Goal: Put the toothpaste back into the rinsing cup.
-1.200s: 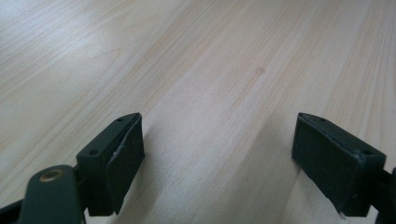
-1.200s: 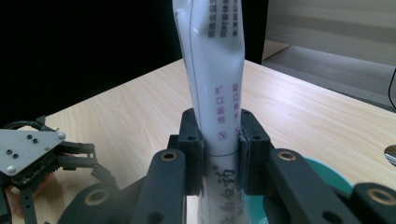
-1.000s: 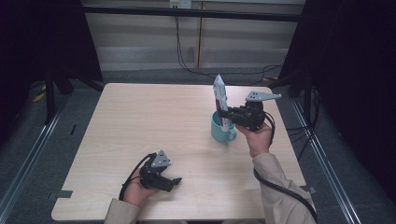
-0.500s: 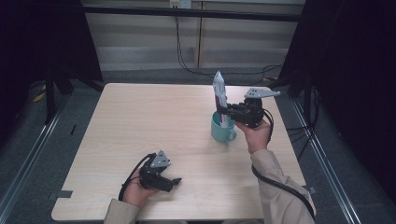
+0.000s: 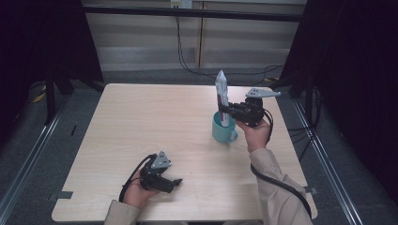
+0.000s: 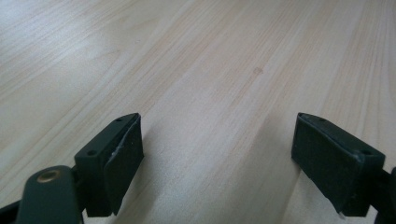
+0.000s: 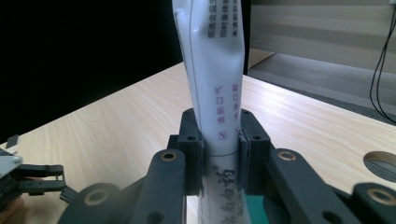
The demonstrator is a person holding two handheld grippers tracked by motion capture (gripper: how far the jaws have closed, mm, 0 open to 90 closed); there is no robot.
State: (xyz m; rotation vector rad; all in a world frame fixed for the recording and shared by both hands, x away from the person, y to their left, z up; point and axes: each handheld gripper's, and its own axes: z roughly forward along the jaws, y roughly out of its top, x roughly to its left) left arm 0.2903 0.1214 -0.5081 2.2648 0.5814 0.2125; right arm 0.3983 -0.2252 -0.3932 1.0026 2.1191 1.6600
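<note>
The right gripper (image 7: pixel 219 156) pinches a white tube (image 7: pixel 215 88) at its lower part, upright, its bottom inside the teal cup (image 5: pixel 222 131). The tube looks soft and light, so hold it low. The left gripper (image 6: pixel 233 154) rests wide open on the table (image 5: pixel 141 122), near the front edge.

Pale wooden table (image 5: pixel 141 122), grey floor (image 5: pixel 28 150)

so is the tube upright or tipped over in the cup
Upright. The white tube stands nearly vertical with its lower end in the teal mug, clamped by the right gripper.
</note>
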